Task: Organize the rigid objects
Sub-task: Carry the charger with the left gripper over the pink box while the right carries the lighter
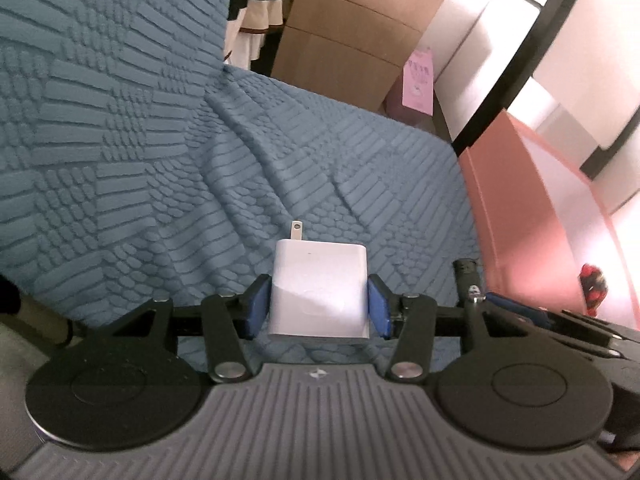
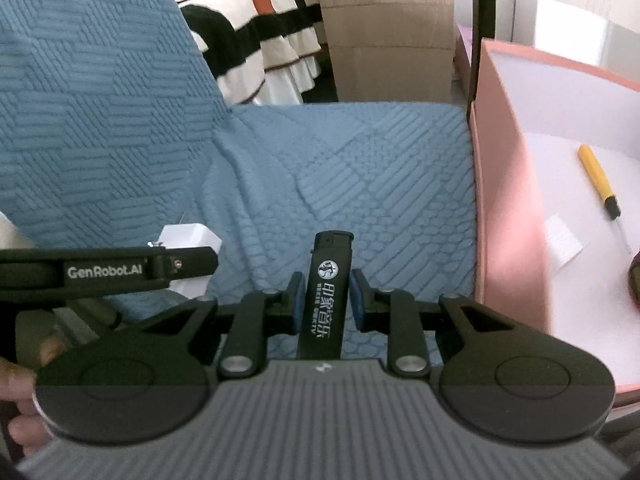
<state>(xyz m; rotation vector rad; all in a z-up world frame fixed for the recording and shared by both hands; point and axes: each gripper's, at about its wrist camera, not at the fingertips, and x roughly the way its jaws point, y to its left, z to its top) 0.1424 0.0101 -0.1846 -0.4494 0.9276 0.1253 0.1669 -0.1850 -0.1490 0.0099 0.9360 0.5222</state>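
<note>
Left hand-held gripper (image 1: 318, 306) grasps the white charger (image 1: 319, 290) above the blue sofa (image 1: 140, 140); right hand-held gripper (image 2: 325, 298) grasps the black lighter (image 2: 326, 292). Pink box (image 2: 504, 200) already holds a yellow screwdriver (image 2: 598, 180); both carried items look still to go in.

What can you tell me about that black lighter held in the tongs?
The black lighter is a slim, glossy plastic-looking stick with white Chinese lettering and a round logo. Its capped top points away from the camera. The right tongs clamp it between blue pads above the blue quilted cover, beside a pink box.
</note>
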